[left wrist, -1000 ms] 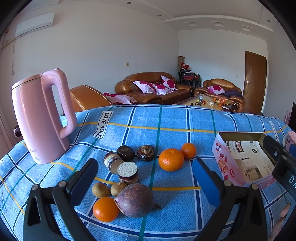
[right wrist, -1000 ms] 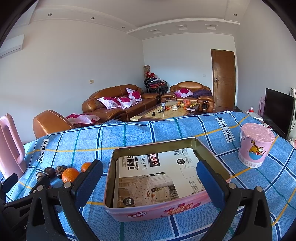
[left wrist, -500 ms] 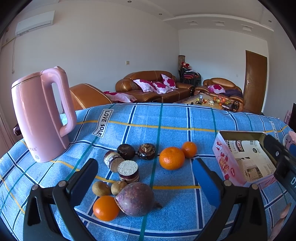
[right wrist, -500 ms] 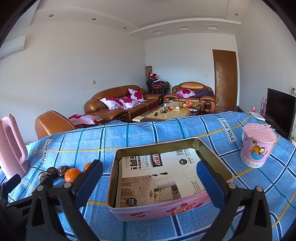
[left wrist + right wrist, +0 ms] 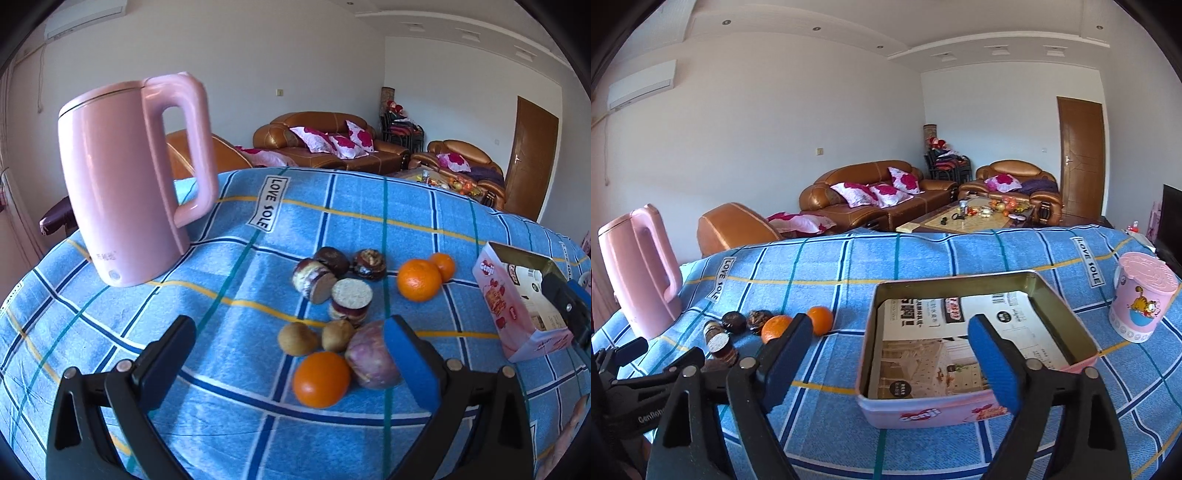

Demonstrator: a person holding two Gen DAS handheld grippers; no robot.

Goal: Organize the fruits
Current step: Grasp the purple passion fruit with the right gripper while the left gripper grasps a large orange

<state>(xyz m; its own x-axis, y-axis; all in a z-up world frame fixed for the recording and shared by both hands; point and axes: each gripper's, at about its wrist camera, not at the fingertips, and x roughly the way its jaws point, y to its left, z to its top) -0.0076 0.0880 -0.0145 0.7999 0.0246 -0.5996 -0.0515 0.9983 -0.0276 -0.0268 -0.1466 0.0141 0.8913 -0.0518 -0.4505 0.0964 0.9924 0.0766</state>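
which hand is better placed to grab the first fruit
Left. Its open tongs hover right over the fruit pile, with the nearest orange just ahead of them. The right tongs are open above the pink tin, away from the fruit.

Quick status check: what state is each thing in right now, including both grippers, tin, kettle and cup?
left gripper: open, holding nothing
right gripper: open, holding nothing
pink tin: open, no fruit inside
pink kettle: upright, lid shut
pink cup: upright, lidded
fruits: loose on cloth
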